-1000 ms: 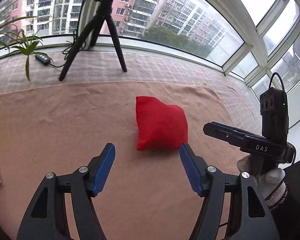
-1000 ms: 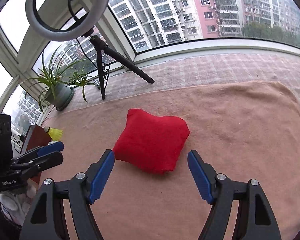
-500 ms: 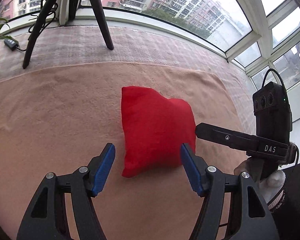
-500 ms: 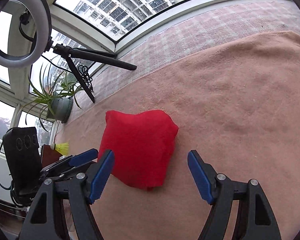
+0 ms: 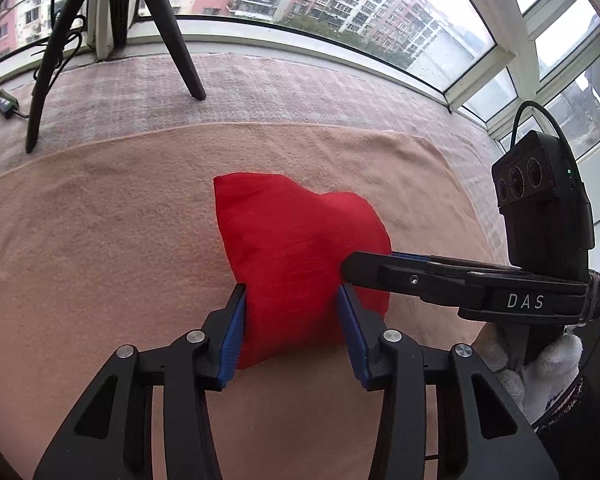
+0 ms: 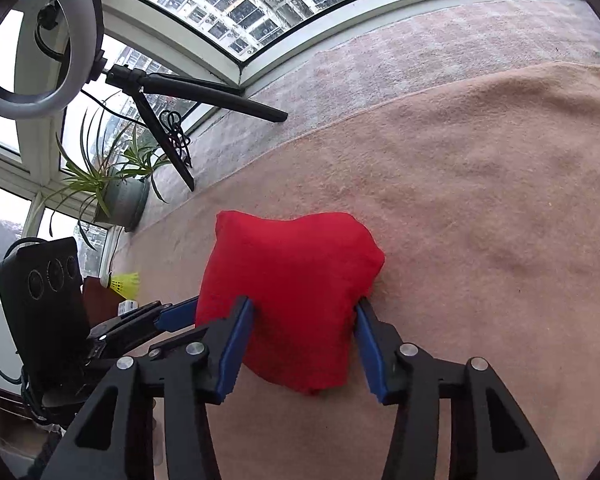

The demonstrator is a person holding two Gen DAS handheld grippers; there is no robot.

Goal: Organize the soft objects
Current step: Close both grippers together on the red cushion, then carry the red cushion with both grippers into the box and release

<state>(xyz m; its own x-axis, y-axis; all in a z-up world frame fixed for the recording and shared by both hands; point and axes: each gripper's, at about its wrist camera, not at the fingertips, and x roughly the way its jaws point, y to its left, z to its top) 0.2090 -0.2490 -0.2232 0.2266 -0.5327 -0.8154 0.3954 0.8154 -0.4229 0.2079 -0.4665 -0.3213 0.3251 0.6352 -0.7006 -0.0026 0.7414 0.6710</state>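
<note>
A red soft cushion [image 5: 300, 248] lies on a tan blanket [image 5: 100, 240]; it also shows in the right wrist view [image 6: 292, 280]. My left gripper [image 5: 292, 320] is closed on the cushion's near left end, blue pads pressing into both sides. My right gripper [image 6: 304, 328] is closed on its near right end in the same way. In the left wrist view the right gripper's fingers [image 5: 384, 266] reach into the cushion from the right. In the right wrist view the left gripper's fingertips [image 6: 176, 314] touch it from the left.
A black tripod [image 5: 164, 28] with a ring light [image 6: 32, 40] stands on the grey rug [image 6: 420, 48] by the windows. A potted plant [image 6: 124, 200] sits at the left corner, with a yellow shuttlecock [image 6: 126, 282] near it.
Both grippers moved forward onto the cushion and closed their jaws on it from opposite ends. The cushion is bunched between the pads.
</note>
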